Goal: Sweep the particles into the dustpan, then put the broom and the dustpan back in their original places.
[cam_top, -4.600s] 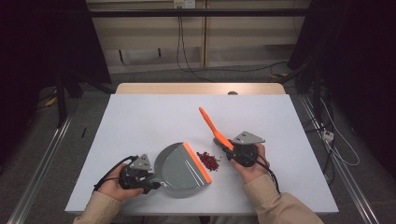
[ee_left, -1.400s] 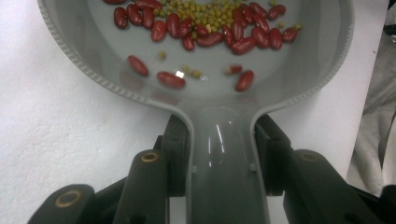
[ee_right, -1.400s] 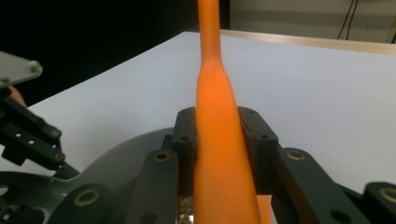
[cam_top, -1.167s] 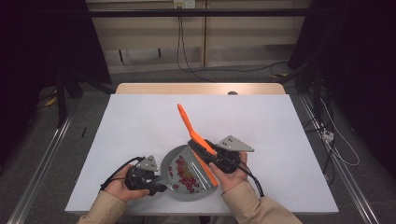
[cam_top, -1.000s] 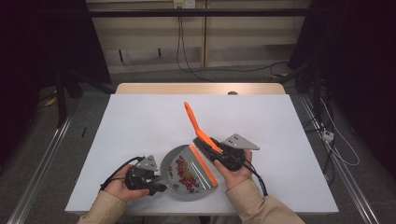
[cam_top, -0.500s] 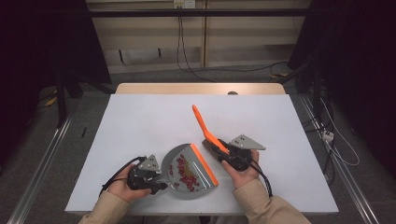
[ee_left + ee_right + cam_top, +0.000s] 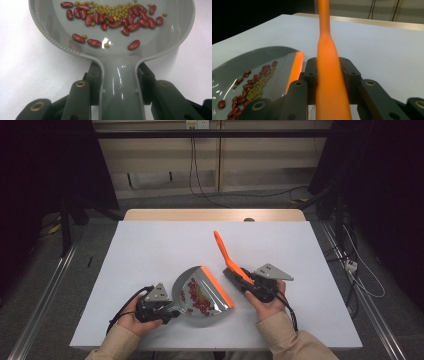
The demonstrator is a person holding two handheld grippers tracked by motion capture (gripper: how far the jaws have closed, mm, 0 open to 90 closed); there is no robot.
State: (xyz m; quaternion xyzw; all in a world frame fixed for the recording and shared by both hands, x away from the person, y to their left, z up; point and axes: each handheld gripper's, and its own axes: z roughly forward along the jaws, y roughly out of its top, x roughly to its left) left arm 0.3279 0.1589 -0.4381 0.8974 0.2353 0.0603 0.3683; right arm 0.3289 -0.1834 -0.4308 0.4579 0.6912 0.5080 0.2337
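A grey dustpan (image 7: 184, 283) with an orange front lip (image 7: 218, 286) lies on the white table. Red kidney beans and small green beans (image 7: 198, 297) are scattered inside it. My left gripper (image 7: 171, 311) is shut on the pan's handle (image 7: 122, 85), its pads pressed on both sides. In the left gripper view the beans (image 7: 112, 15) sit toward the pan's far end. My right gripper (image 7: 246, 281) is shut on the orange brush handle (image 7: 224, 251), just right of the lip. The handle (image 7: 327, 62) rises between the pads in the right gripper view, with the pan (image 7: 259, 61) to its left.
The table (image 7: 150, 245) has bare room behind and to both sides of the pan. A wooden strip (image 7: 210, 214) runs along its far edge. Cables (image 7: 200, 175) lie on the floor beyond, and metal rails flank the table.
Beans that lay on the table right of the pan are now inside it. Over the last second my right gripper carried the brush to the right, off the pan. The left hand stayed put.
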